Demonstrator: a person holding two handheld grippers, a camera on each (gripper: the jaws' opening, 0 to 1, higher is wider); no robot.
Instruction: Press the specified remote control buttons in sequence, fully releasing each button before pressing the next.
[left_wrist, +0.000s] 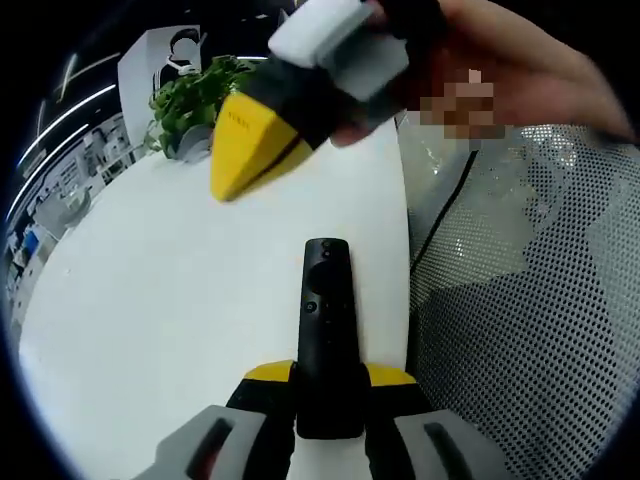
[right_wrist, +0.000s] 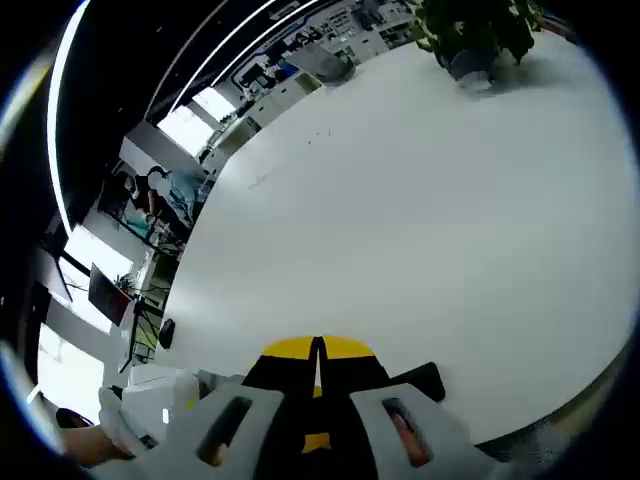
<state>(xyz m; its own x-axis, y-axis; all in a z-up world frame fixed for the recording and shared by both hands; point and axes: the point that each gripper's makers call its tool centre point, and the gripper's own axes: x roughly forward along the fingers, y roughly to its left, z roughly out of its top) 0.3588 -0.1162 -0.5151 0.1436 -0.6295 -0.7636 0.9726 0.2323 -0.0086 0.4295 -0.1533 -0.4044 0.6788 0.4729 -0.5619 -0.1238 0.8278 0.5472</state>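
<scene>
We see our left gripper (left_wrist: 330, 385) clamped on the black remote (left_wrist: 328, 330) above the white table (left_wrist: 180, 300), while our right gripper (right_wrist: 318, 368), jaws together and empty, hovers above it.

The remote control (left_wrist: 326, 330) looks matt black plastic; the white surface (left_wrist: 180, 310) is smooth, beside perforated mesh (left_wrist: 530, 330).

**Layout on the table**

Remote control (left_wrist: 327, 330) clamped between left gripper (left_wrist: 330, 385) jaws, over table (left_wrist: 180, 320) near its right edge. Beyond it, right gripper (left_wrist: 262, 140) raised above. Potted plant (left_wrist: 190, 110) at far edge. Mesh chair (left_wrist: 540, 330) right of table.
</scene>
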